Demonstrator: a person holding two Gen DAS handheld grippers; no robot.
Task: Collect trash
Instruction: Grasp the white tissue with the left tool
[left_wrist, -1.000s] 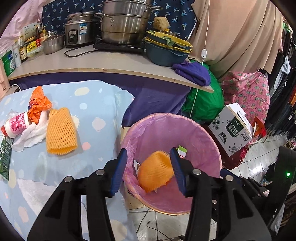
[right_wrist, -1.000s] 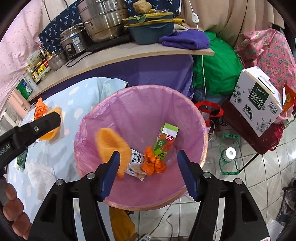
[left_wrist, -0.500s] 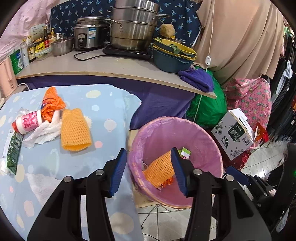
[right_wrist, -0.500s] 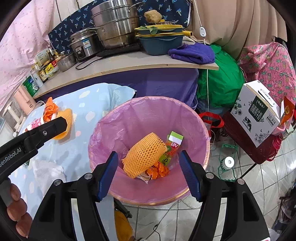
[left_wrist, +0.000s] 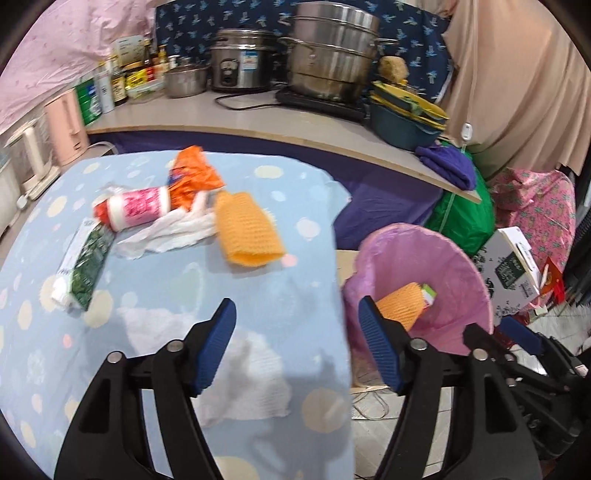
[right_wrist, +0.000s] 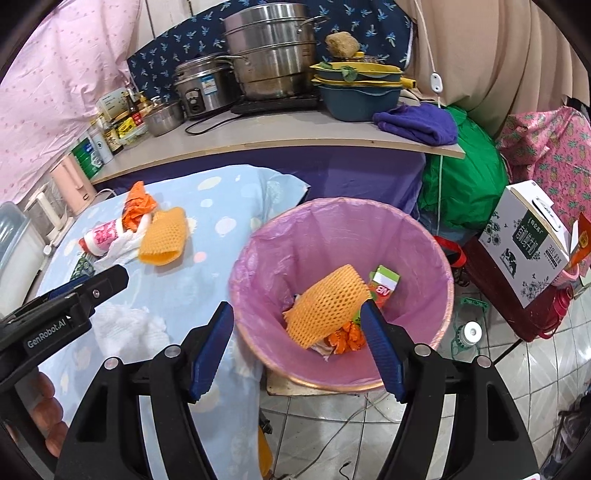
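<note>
My left gripper (left_wrist: 297, 343) hangs over the blue dotted tablecloth (left_wrist: 155, 317) near its right edge; its jaws are opening with nothing between them. Farther up the table lie an orange foam net (left_wrist: 247, 232), a pink bottle (left_wrist: 135, 208), an orange wrapper (left_wrist: 192, 177), white tissue (left_wrist: 173, 230) and a green packet (left_wrist: 86, 266). My right gripper (right_wrist: 297, 347) is above the near rim of the pink-lined bin (right_wrist: 332, 229), jaws opening and empty. In the bin rest another orange foam net (right_wrist: 328, 306), a green-and-white carton (right_wrist: 384, 282) and orange wrappers (right_wrist: 343, 338).
A counter (right_wrist: 277, 136) behind the table carries steel pots, a rice cooker, stacked bowls and a purple cloth (right_wrist: 417, 122). A green bag (right_wrist: 461, 181) and a white box (right_wrist: 524, 243) stand right of the bin on the tiled floor. Another tissue (left_wrist: 243, 380) lies near the table's front.
The foam net has left my left gripper and lies in the bin. The left gripper has swung left from over the bin to over the table, jaws wider. The right gripper drew back slightly.
</note>
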